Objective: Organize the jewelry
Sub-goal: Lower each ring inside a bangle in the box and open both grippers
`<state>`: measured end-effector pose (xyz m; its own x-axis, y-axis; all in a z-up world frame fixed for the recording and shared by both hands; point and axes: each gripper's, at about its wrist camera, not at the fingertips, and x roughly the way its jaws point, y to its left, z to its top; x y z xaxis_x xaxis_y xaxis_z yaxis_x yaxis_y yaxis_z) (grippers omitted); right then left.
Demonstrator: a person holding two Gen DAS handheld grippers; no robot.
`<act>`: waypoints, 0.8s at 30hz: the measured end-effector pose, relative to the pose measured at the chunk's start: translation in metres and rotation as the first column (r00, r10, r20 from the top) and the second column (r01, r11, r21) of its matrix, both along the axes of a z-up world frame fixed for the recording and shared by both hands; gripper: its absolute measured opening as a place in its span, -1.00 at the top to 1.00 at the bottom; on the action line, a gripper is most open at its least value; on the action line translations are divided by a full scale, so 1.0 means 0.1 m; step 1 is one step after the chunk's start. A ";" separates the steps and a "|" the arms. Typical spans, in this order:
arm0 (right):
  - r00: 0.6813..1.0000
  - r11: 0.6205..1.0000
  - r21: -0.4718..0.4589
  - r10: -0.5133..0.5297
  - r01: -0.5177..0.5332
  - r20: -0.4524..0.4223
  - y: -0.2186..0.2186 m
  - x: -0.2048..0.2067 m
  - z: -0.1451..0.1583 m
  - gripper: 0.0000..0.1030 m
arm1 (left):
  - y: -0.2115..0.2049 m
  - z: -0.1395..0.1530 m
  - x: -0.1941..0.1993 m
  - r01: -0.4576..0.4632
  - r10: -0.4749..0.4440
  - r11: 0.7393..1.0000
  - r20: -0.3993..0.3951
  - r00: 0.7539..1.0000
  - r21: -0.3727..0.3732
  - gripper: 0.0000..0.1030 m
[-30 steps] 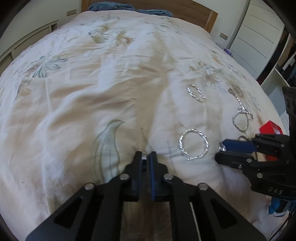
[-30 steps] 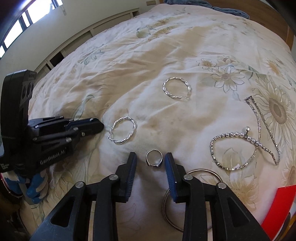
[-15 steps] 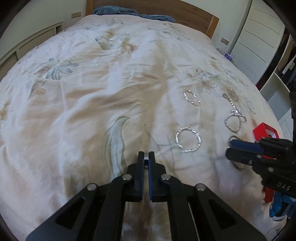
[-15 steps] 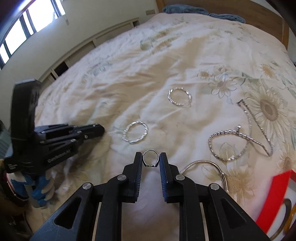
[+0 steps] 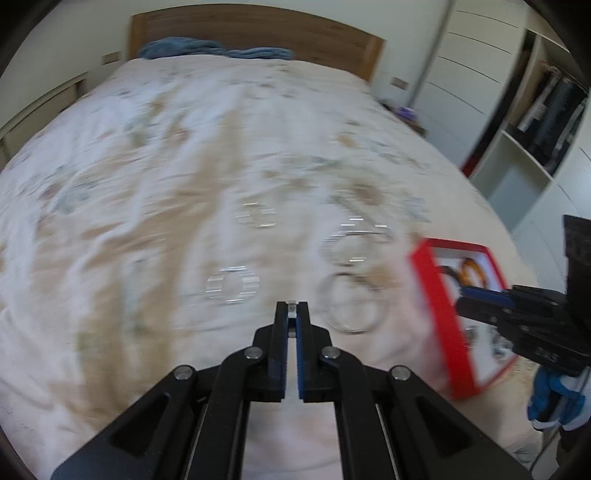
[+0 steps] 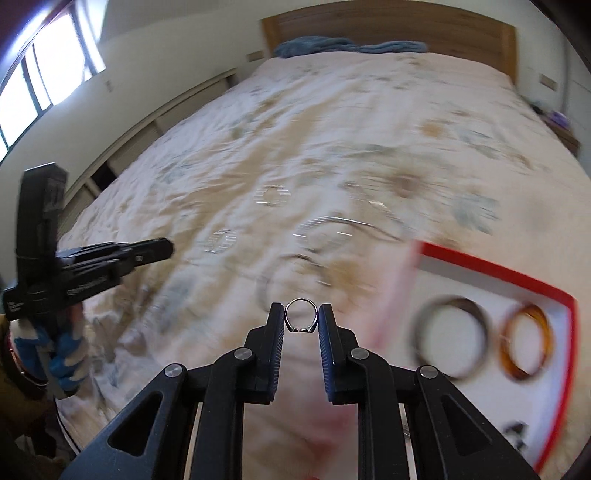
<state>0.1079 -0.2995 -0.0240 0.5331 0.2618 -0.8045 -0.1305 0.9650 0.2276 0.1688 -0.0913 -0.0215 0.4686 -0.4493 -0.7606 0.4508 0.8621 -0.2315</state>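
Note:
My right gripper [image 6: 301, 319] is shut on a small silver ring [image 6: 301, 320] and holds it above the bed, left of the red-rimmed jewelry box [image 6: 495, 271]. The box holds a dark bangle [image 6: 452, 338] and an amber bangle [image 6: 526, 341]. My left gripper [image 5: 292, 312] is shut on a small silver piece [image 5: 292, 309], held above the quilt. Twisted silver bracelets [image 5: 232, 284] [image 5: 258, 216], a plain hoop [image 5: 349, 308] and a chain bracelet [image 5: 354, 240] lie blurred on the quilt. The right gripper also shows in the left wrist view [image 5: 467, 299], over the box [image 5: 439, 306].
The floral quilt [image 5: 147, 184] covers the whole bed, with a wooden headboard [image 5: 258, 27] and blue cloth [image 5: 207, 50] at the far end. A white wardrobe and open shelves [image 5: 517, 122] stand to the right. A window [image 6: 33, 77] is on the left wall.
My right gripper has closed on the ring, lifted it off the quilt and moved toward the red box. My left gripper has risen and swung right, still shut.

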 end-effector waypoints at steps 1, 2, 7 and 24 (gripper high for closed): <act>1.000 1.000 -0.005 -0.020 0.020 -0.002 -0.11 -0.03 0.00 0.64 | -0.12 0.03 -0.04 0.021 -0.021 1.000 -0.001 1.000 -0.008 0.94; 0.999 0.999 -0.011 -0.041 0.041 -0.004 -0.24 -0.07 -0.01 0.64 | -0.30 0.06 -0.08 0.052 -0.052 0.999 -0.003 0.999 -0.017 0.94; 0.989 0.988 -0.059 -0.147 0.145 -0.016 -0.91 -0.18 -0.09 0.64 | -1.04 0.10 -0.22 0.168 -0.169 0.985 -0.011 0.986 -0.035 0.94; 0.982 0.982 -0.118 -0.159 0.147 -0.098 -1.66 0.08 -0.59 0.63 | -2.46 -0.51 -0.19 0.284 -0.274 0.950 -0.089 0.958 0.131 0.94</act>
